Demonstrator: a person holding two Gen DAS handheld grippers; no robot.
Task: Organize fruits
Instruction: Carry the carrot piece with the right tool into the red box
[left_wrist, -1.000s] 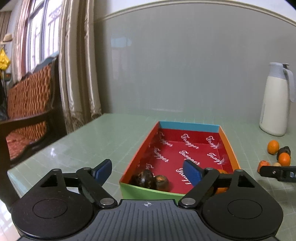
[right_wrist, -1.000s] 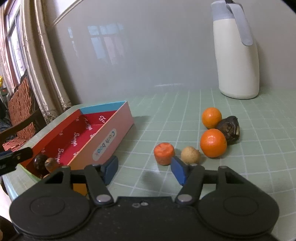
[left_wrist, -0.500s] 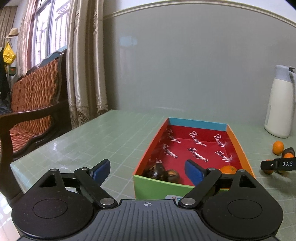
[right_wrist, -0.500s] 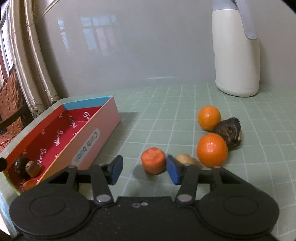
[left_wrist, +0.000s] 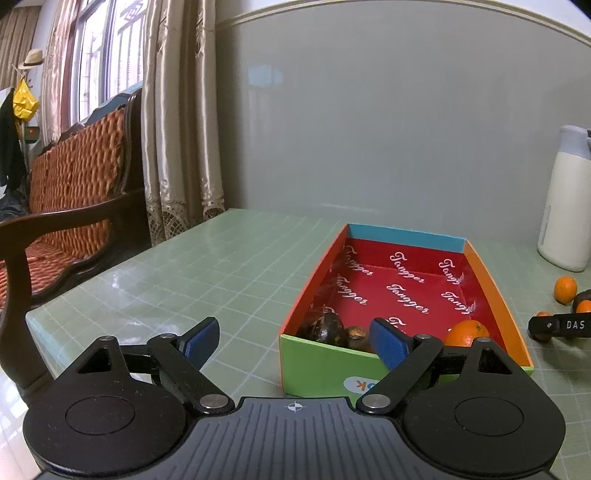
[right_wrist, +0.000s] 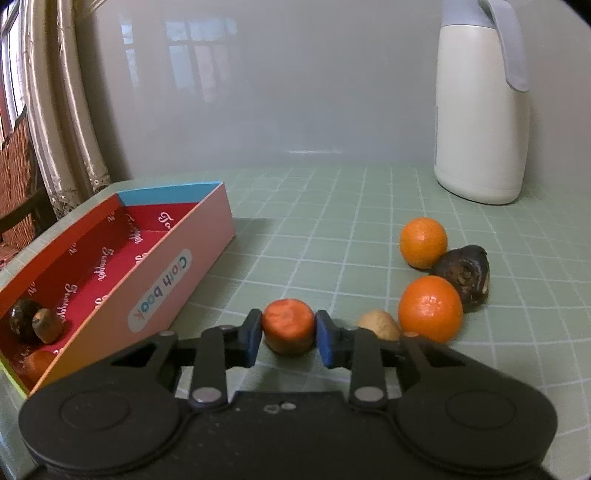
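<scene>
Orange fruit (right_wrist: 289, 325) between right jaws

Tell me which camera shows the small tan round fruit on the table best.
The right wrist view shows it best: the tan fruit lies close by, between the right claw, whose jaws have just been closing on the orange-red fruit, and a tangerine. In the left wrist view I cannot make it out behind that claw's arm.

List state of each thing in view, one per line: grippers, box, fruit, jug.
left gripper: open, empty.
right gripper: jaws just closed onto the reddish-orange fruit, which is on the table.
box: open-topped, three fruits at its near end.
two oranges, dark fruit, tan fruit: loose on the table.
jug: upright, lid on.
</scene>
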